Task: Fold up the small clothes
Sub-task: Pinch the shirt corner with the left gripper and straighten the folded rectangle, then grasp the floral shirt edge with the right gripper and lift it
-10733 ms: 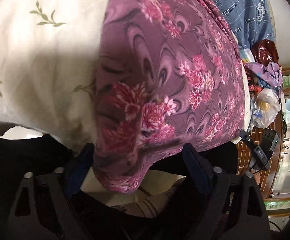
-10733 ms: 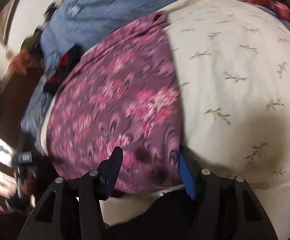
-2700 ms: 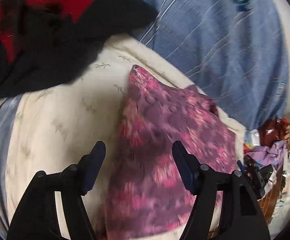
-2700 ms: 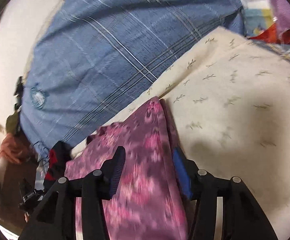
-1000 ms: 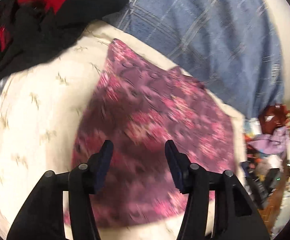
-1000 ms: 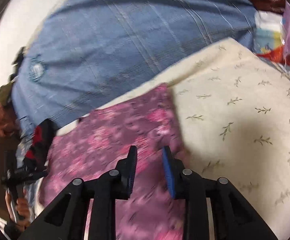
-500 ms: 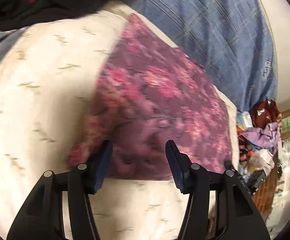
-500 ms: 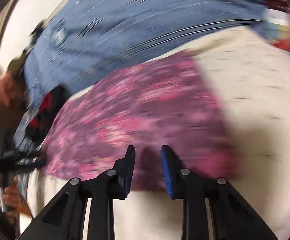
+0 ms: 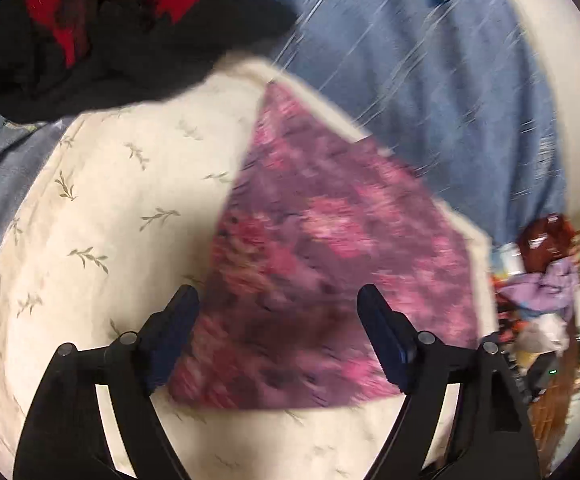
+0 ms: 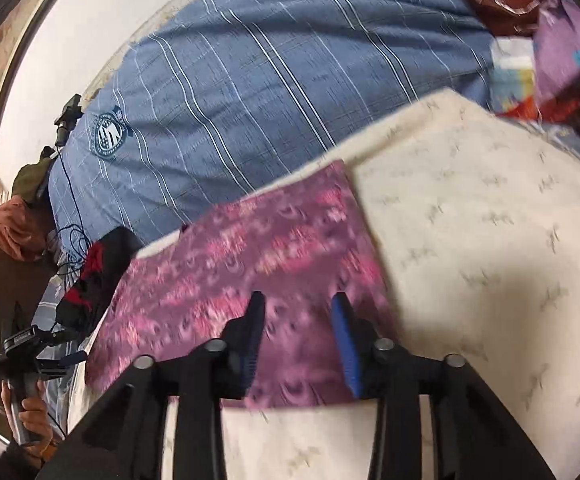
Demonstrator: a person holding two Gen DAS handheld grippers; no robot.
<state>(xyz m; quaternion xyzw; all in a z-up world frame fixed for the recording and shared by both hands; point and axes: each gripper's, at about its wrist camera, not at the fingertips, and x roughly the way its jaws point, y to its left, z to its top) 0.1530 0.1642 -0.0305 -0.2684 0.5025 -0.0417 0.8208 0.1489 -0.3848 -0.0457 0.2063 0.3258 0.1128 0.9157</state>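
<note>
The purple floral garment [image 9: 322, 264] lies folded flat on the cream leaf-print pillow [image 9: 101, 240], its far edge close to the pillow's far rim and its near edge straight across in front of both grippers; ten seconds ago it was draped over the pillow's near side and gripped by both tools, and a second ago the left gripper's jaws stood narrower over it than they do now. In the right wrist view the same garment [image 10: 241, 272] covers the left part of the pillow [image 10: 490, 260], with bare cream cloth to its right. Beyond the pillow spreads a blue striped bedcover [image 10: 249, 80] with round crests. A black and red garment [image 9: 101, 28] sits heaped at the pillow's far left corner in the left view, overlapping its edge; in the right view it shows at the left [image 10: 93, 276], beside dark blue cables. A maroon bag [image 9: 546, 236] and purple cloth [image 9: 546, 284] crowd the right edge, too blurred to make out more. At the lower left of the right view a hand [image 10: 25, 412] holds the other tool. Nothing lies on top of the folded garment. The left gripper [image 9: 277, 340] is released, its jaws spreading wide above the garment's near edge without pinching it. The right gripper [image 10: 298, 340] has its jaws parting, moderately apart over the garment's near right corner, and grasps nothing.
</note>
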